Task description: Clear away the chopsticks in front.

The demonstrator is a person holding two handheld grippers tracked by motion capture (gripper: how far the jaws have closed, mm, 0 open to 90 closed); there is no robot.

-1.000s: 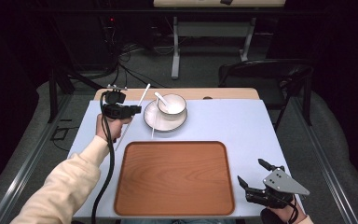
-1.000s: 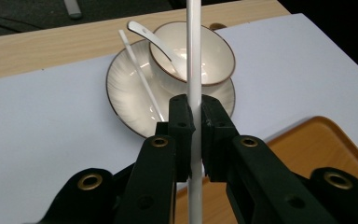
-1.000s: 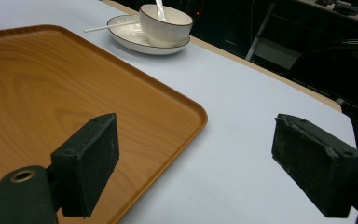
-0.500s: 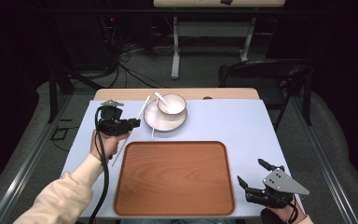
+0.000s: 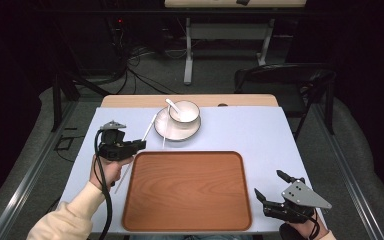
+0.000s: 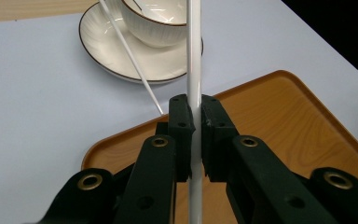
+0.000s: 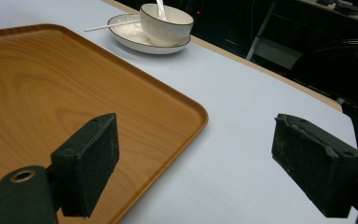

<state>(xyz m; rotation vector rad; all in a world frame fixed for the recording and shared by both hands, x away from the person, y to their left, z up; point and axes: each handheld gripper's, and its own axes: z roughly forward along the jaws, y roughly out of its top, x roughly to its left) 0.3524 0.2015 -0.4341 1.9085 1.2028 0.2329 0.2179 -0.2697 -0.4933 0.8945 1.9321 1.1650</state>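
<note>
Chopstick clamped in my left jaws, beside the tray

My left gripper [image 5: 130, 146] sits at the left of the surface [image 5: 260, 135], just off the far left corner of the wooden tray [image 5: 187, 187]. Its jaws are clenched on one white chopstick [image 6: 194, 70], which runs straight up between the pads [image 6: 182, 126] in the left gripper view and points toward the dishes. From the high view that chopstick [image 5: 122, 176] slants under my left hand [image 5: 107, 170], its near end alongside the tray's left rim.

My right gripper [image 5: 270, 187] rests at the near right corner of the surface, right of the tray. Its jaws stand wide apart with nothing between them; through them I see bare surface and the tray's right rim [image 7: 186, 105].

Around me: one saucer [image 5: 172, 131] at the far middle of the surface, one bowl [image 5: 185, 112] standing on it, one spoon [image 5: 172, 105] leaning in the bowl. A second chopstick [image 5: 149, 129] lies propped on the saucer's left rim, its tip reaching down toward my left jaws. So I count two chopsticks, one held and one loose. The tray is bare wood.

Between my left jaws and the saucer there is open surface, crossed by the loose chopstick's tip. Beyond the surface's far right corner stands a dark chair [image 5: 285, 80].
</note>
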